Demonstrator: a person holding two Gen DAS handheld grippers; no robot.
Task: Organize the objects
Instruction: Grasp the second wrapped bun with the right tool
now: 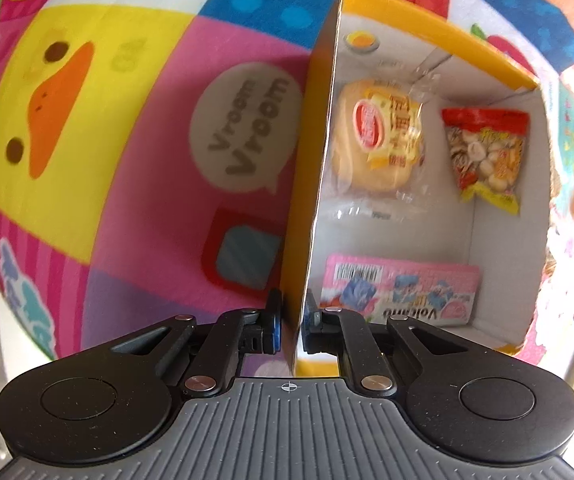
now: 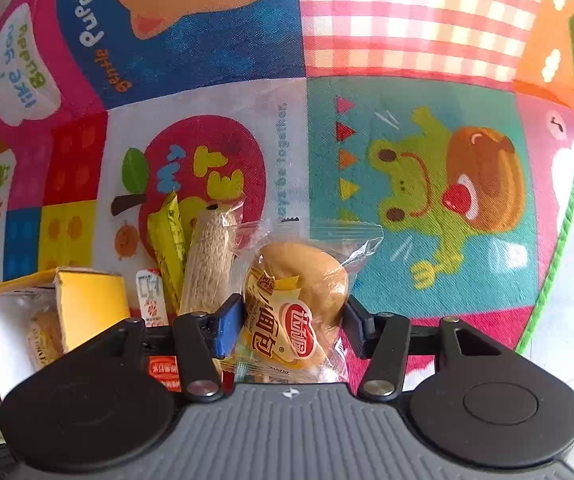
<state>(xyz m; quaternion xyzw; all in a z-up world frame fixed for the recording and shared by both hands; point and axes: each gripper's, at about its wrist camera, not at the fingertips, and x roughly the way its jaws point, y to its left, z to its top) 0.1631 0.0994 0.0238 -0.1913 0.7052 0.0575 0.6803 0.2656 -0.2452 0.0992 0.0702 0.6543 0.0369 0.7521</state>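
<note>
My left gripper (image 1: pixel 291 322) is shut on the near left wall of a yellow cardboard box (image 1: pixel 315 152) with a white inside. In the box lie a wrapped bread bun (image 1: pixel 375 136), a red and yellow snack bag (image 1: pixel 487 156) and a pink Volcano packet (image 1: pixel 401 290). My right gripper (image 2: pixel 291 320) is shut on another wrapped bread bun (image 2: pixel 299 292), just above the colourful play mat (image 2: pixel 407 160). The box also shows at the lower left of the right wrist view (image 2: pixel 87 300).
Beside the held bun lie a yellow-green stick packet (image 2: pixel 169 240), a beige oat bar (image 2: pixel 209 264), a small white sachet (image 2: pixel 149 292) and a red packet (image 2: pixel 163 372). The mat's green edge (image 2: pixel 567 208) runs on the right, with pale floor beyond.
</note>
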